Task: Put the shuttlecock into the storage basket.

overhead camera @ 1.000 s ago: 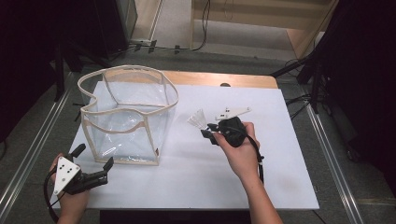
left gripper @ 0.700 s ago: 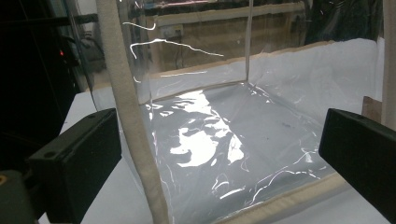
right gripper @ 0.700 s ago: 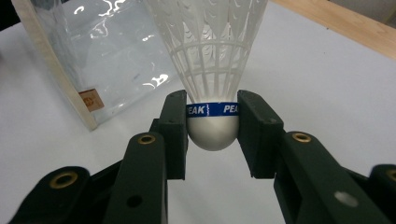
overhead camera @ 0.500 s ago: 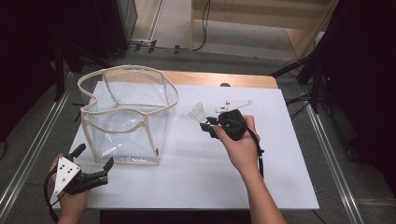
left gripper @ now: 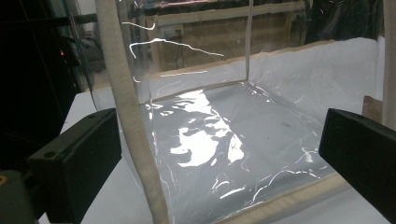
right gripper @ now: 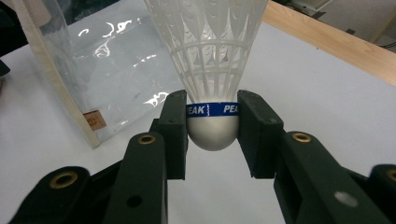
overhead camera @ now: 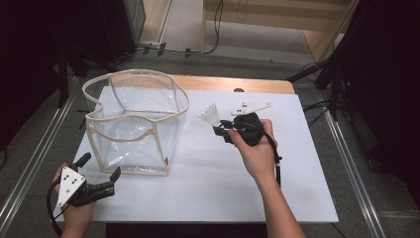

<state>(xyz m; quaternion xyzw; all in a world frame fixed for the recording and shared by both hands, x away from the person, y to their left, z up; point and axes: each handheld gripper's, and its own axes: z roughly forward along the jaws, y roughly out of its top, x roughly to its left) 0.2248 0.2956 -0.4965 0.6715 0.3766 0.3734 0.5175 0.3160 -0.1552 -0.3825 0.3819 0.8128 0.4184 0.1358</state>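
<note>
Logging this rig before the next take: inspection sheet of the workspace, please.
Surface: white table top on a wooden table; bare where visible.
Job's things: white shuttlecock with blue band, cork end clamped; clear bag with beige trim stands open at the left.
Clutter: nothing seen.
Grippers: right gripper shut on the shuttlecock, held above the table right of the bag; left gripper jaws open, at the near left corner, facing the bag's wall.
Cables: a black cable trails from the right gripper along the wrist.
Surroundings: dark stands and floor cables behind; metal rails at both sides.

Bag on table, left of shuttlecock
</note>
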